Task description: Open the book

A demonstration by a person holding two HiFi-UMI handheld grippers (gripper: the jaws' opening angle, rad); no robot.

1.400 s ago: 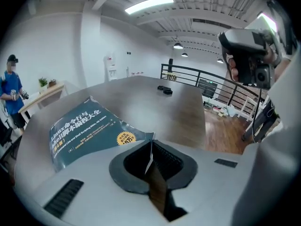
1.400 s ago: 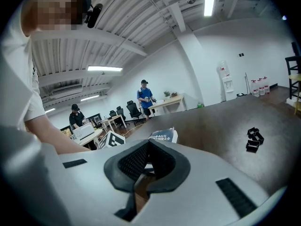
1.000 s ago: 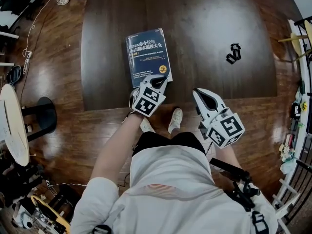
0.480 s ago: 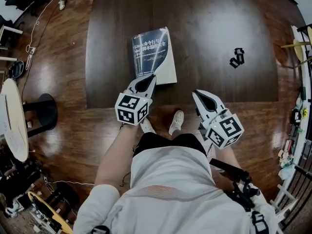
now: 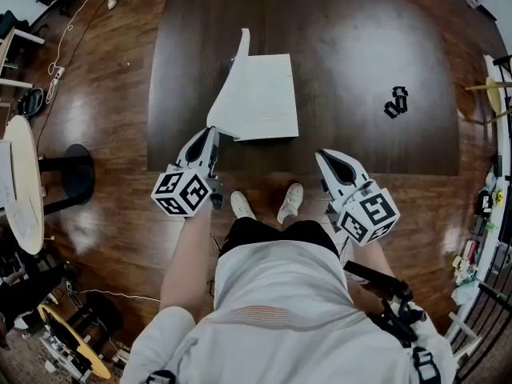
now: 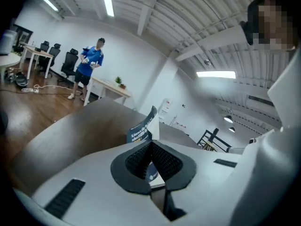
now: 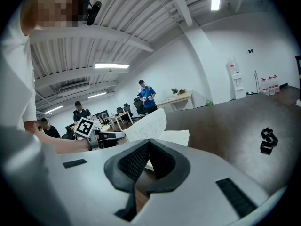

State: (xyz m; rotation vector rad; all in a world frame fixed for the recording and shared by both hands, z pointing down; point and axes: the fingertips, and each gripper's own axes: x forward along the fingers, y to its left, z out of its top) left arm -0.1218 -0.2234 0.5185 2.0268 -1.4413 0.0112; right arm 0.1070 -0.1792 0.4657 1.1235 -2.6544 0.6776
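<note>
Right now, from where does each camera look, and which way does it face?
Head view: on the person's head, facing steeply down at the table and open book; torso, forearms, left gripper and right gripper show.
Left gripper view: on the left gripper, facing along its shut jaws to the raised cover they pinch; white shirt at right.
Right gripper view: on the right gripper, facing across the table; left forearm shows.
Shared: head and right gripper views show book, left gripper, small black object.

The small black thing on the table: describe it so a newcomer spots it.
Start at the dark wooden table. Right of the open white book, alone on bare wood, lies the small black thing: chunky, clip-like, the only loose item besides the book.
</note>
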